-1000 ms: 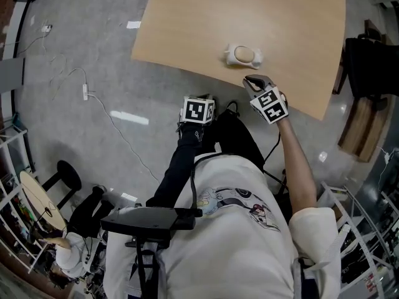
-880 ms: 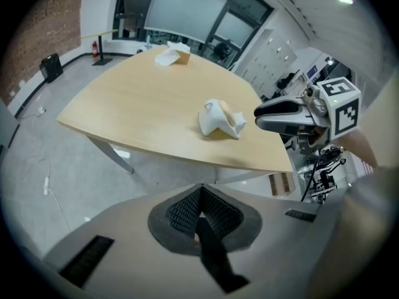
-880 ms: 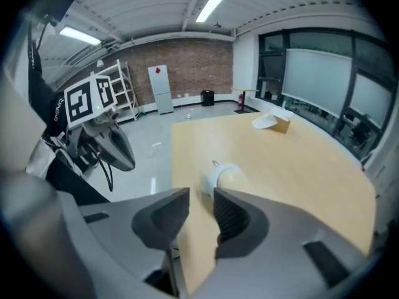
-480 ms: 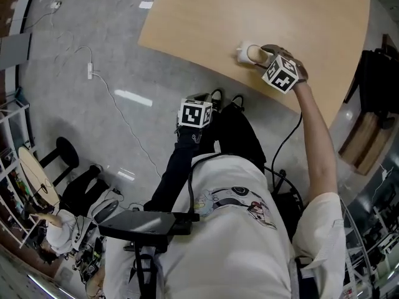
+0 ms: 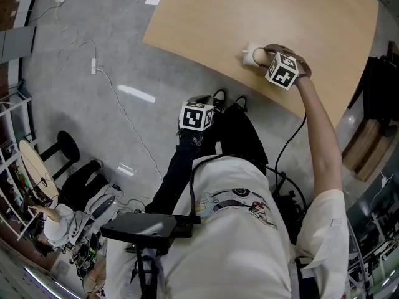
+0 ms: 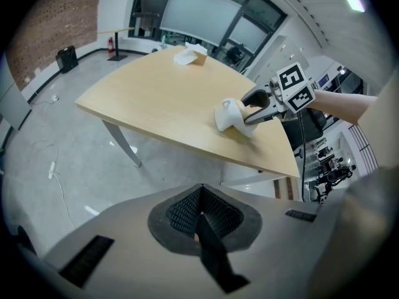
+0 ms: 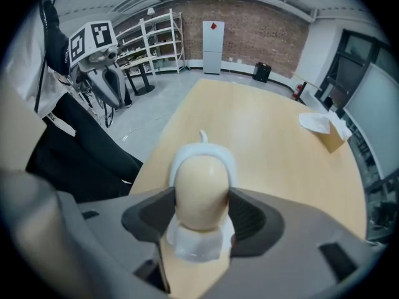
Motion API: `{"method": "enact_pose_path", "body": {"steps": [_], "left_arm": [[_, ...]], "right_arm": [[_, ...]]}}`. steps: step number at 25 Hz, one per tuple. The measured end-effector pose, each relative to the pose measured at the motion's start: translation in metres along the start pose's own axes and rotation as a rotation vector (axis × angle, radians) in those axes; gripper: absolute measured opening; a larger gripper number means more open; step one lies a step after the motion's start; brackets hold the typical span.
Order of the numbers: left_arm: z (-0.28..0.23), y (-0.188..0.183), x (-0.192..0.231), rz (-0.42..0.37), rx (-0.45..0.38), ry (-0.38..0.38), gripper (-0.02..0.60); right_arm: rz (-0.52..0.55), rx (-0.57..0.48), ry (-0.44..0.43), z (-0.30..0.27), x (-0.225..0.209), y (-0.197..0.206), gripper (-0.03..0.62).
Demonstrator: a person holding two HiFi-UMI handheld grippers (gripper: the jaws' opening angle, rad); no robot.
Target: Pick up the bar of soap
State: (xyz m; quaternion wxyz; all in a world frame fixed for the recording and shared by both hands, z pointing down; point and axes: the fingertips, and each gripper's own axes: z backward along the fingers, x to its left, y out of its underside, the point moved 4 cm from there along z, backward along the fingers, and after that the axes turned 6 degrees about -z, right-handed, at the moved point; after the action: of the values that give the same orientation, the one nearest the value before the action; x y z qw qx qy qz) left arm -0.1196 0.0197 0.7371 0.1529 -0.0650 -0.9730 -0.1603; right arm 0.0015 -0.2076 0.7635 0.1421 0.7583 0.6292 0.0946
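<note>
A cream bar of soap point(image 7: 199, 189) lies in a white dish point(image 7: 201, 153) on the wooden table point(image 7: 274, 142), near its front edge. My right gripper point(image 7: 199, 220) has its jaws spread wide on either side of the soap, pads close against its flanks, and the soap still rests in the dish. From the head view, the right gripper point(image 5: 265, 53) reaches over the dish point(image 5: 247, 50). My left gripper point(image 6: 201, 217) is shut and empty, held low beside the person's leg point(image 5: 197, 116), away from the table.
A tissue box point(image 7: 330, 132) stands farther back on the table. Cables and a power strip point(image 5: 93, 64) lie on the grey floor to the left. Shelving and a stool point(image 5: 65, 148) stand at the room's edges. A dark chair point(image 5: 383, 86) is at the right.
My right gripper has moved forward from the table's edge to the dish and now has its jaws round the soap. The left gripper has stayed by the leg.
</note>
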Motion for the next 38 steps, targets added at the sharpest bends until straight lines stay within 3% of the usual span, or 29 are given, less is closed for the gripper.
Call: {"method": "enact_pose_path", "body": {"steps": [6, 9, 12, 16, 20, 23, 26, 31, 38], "left_arm": [[0.007, 0.007, 0.012, -0.001, -0.01, -0.004, 0.005], [0.012, 0.001, 0.015, -0.018, -0.042, -0.003, 0.005], [0.027, -0.02, 0.016, -0.047, -0.117, -0.005, 0.005], [0.057, -0.089, -0.004, -0.186, -0.327, -0.007, 0.005], [0.117, -0.163, -0.048, -0.345, -0.633, 0.021, 0.005], [0.168, -0.206, -0.083, -0.454, -0.866, 0.05, 0.005], [0.209, -0.238, -0.118, -0.545, -1.041, 0.06, 0.005], [0.241, -0.252, -0.15, -0.609, -1.17, 0.066, 0.005], [0.244, -0.261, -0.173, -0.619, -1.185, 0.084, 0.005]], "right_arm": [[-0.012, -0.018, 0.024, -0.003, -0.001, -0.008, 0.252], [-0.05, -0.088, 0.098, 0.011, -0.004, -0.017, 0.252], [-0.18, -0.234, 0.226, 0.056, -0.004, -0.036, 0.252], [-0.446, -0.43, 0.421, 0.138, 0.003, -0.041, 0.252], [-0.678, -0.631, 0.581, 0.218, 0.036, -0.041, 0.252], [-0.755, -0.77, 0.696, 0.267, 0.058, -0.042, 0.252], [-0.773, -0.879, 0.811, 0.317, 0.069, -0.038, 0.252], [-0.754, -1.019, 0.954, 0.382, 0.087, -0.04, 0.252], [-0.727, -1.029, 1.023, 0.41, 0.091, -0.03, 0.252]]}}
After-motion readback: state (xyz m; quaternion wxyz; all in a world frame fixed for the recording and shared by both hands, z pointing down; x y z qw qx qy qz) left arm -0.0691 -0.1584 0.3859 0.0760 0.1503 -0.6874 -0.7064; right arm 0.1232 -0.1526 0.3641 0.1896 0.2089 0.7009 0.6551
